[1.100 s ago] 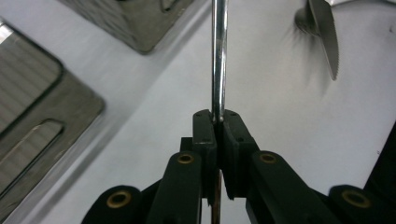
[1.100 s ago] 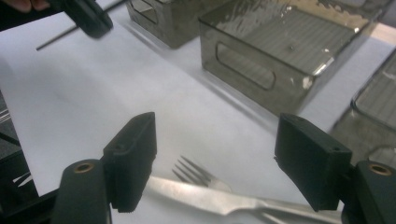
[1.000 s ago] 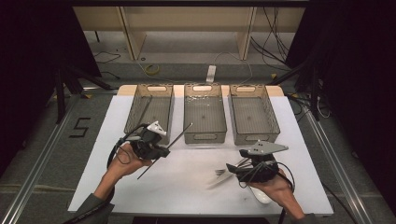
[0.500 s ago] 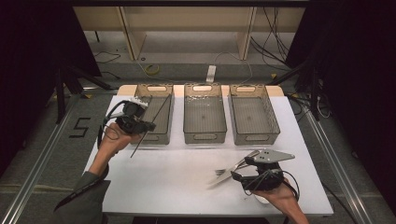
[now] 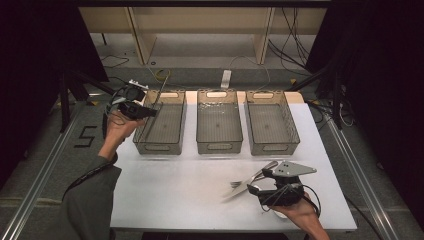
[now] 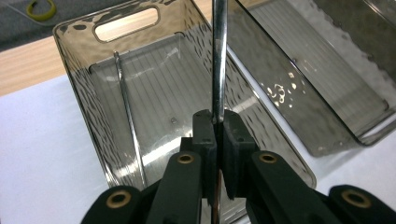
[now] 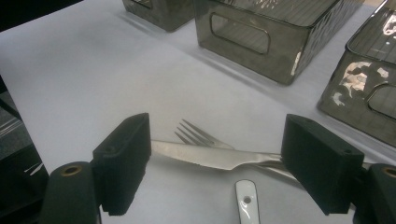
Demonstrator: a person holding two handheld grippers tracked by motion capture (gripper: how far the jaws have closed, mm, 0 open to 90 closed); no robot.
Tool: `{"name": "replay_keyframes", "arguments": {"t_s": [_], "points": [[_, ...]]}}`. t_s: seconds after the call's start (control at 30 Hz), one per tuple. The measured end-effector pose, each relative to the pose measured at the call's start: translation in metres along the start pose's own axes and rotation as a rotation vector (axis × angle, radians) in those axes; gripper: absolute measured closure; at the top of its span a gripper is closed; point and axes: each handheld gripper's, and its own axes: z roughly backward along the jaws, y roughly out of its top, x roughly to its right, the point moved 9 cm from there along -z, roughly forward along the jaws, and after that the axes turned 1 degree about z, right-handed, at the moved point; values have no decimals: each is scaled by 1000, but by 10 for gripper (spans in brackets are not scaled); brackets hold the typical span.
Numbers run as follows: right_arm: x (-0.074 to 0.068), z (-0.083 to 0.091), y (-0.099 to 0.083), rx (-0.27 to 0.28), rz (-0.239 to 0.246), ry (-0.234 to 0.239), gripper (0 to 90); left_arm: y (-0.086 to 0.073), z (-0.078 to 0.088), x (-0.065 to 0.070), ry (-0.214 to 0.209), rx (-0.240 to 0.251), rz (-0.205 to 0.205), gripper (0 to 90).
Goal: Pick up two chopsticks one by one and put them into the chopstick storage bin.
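Clamping thin metal rod (image 6: 219, 56), maybe utensil handle: left gripper (image 6: 218, 122), fully closed.

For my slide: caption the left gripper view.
Left gripper shut on a thin metal rod, held above the open smoked-plastic bin on the white table.

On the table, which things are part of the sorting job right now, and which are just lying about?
In the job:
- thin metal utensil clamped in the left gripper over the left bin
- knife and fork between the open right gripper
- middle bin, right bin

Lying about:
- white handle
- yellow ring
- floor cables
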Motion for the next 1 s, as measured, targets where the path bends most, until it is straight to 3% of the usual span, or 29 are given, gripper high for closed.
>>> {"name": "replay_keyframes", "arguments": {"t_s": [0.2, 0.43, 0.77, 1.0], "points": [[-2, -1, -1, -9, 9, 6, 253, 8, -6, -5, 15, -10, -5, 849], [-3, -2, -1, -14, 17, 11, 255, 18, -22, -18, 46, -7, 20, 849], [-5, -1, -1, -18, 23, 21, 257, 8, -45, -25, 45, -12, 59, 848], [-5, -1, -1, -20, 25, 21, 259, 2, -53, -28, 62, -18, 55, 846]]}}
